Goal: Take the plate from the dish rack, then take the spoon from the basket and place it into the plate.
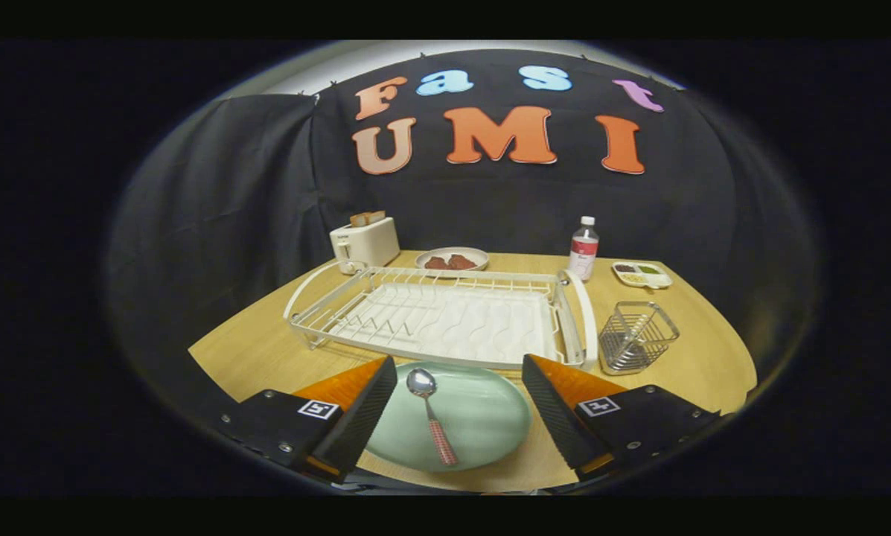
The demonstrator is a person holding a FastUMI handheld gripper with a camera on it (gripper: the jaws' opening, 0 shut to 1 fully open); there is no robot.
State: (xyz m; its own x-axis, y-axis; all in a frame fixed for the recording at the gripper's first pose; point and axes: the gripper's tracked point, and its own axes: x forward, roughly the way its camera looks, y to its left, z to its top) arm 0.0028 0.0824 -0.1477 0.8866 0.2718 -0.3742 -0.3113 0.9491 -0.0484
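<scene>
A pale green plate [482, 417] lies flat on the wooden table, between my fingers and just in front of the white dish rack [445, 320]. A spoon [430, 413] with a metal bowl and a red checked handle rests on the plate, its bowl pointing toward the rack. My gripper [460, 398] is open, its fingers standing wide to either side of the plate and touching nothing. The wire basket [635, 336] stands to the right of the rack with nothing in it.
Beyond the rack stand a white toaster [365, 244] with bread in it, a plate of food [452, 260], a bottle [583, 249] and a small divided tray [642, 275]. The table's edges [222, 357] fall away on both sides.
</scene>
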